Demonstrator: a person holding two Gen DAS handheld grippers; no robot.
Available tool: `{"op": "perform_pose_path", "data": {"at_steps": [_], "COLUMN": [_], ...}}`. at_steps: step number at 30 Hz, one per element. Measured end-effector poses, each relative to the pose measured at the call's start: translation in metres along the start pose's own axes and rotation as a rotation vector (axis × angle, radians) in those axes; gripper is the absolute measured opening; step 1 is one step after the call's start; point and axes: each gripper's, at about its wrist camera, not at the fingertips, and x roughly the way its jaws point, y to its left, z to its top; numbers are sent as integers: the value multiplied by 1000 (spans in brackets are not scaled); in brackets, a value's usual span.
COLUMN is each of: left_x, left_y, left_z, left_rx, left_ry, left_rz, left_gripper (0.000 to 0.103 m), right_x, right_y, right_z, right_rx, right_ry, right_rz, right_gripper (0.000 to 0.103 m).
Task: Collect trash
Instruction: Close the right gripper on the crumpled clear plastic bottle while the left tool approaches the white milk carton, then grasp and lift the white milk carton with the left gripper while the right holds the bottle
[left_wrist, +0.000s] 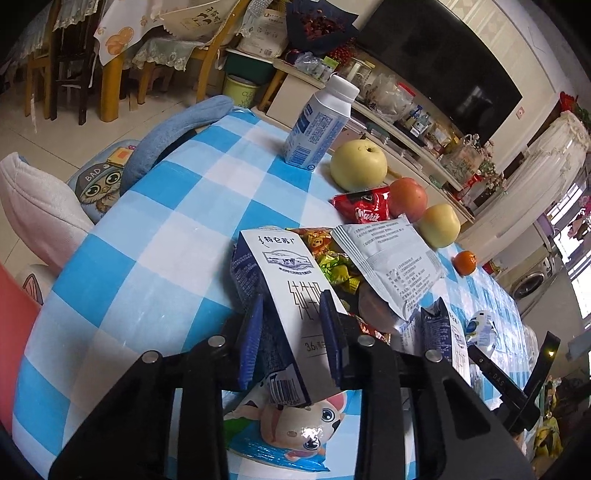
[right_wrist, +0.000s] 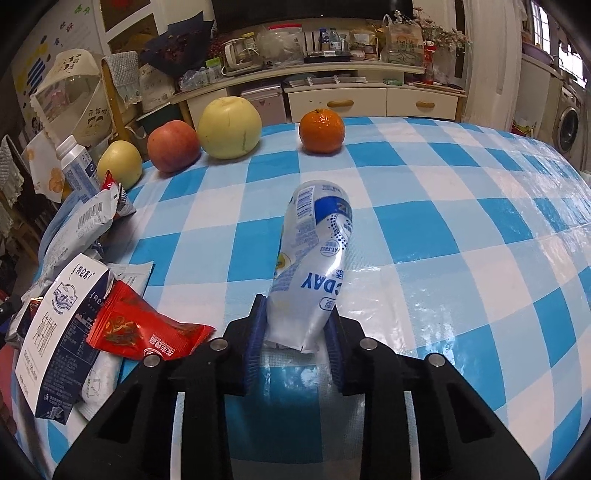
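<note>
My left gripper (left_wrist: 291, 332) is shut on a white and dark blue milk carton (left_wrist: 284, 280), held above the blue checked tablecloth (left_wrist: 166, 206). The carton also shows in the right wrist view (right_wrist: 62, 332). My right gripper (right_wrist: 295, 332) is shut on a crumpled silver and blue plastic pouch (right_wrist: 314, 254), held over the cloth. A trash pile lies between them: a pale blue packet (left_wrist: 388, 258), candy wrappers (left_wrist: 328, 254), a red snack bag (left_wrist: 365, 206) and another red bag (right_wrist: 144, 328). A second carton (left_wrist: 439, 332) stands by the right gripper.
A white milk bottle (left_wrist: 321, 125) stands at the far edge. A pale pear (left_wrist: 358, 162), a red apple (left_wrist: 408, 197), a yellow apple (left_wrist: 441, 225) and an orange (right_wrist: 321, 127) sit along the table's edge. Cushions (left_wrist: 37, 210) lie left; cluttered shelves (right_wrist: 332, 66) stand behind.
</note>
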Motion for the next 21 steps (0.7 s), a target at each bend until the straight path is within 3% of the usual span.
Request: {"op": "perform_pose_path", "data": {"at_steps": [2,6,11,16,19,21], "left_x": [1,10,19,18,16,16], "left_y": [0,-2,-7,-18,-25,-29], "left_z": [0,-2,-5,-6,-7,-8], "left_rx": [-5,-8,7,83,130,142], "left_ry": [9,40,68,39,27,26], "left_rz": [-2,17,37,106,121,116], "left_gripper": [45,72,85,85,76,71], "right_x": [0,1,6,13,12,12], "right_y": [-2,-8,-9,-6,-6,-6], "right_z": [1,6,9,13,13,12], "right_rx": [10,42,59,40,17,5], "right_ry": [-9,-23,-13,3,1,3], "right_rz": [-3,12,-13,-48,-82,-81], "right_gripper": [60,68,86,86,64,64]}}
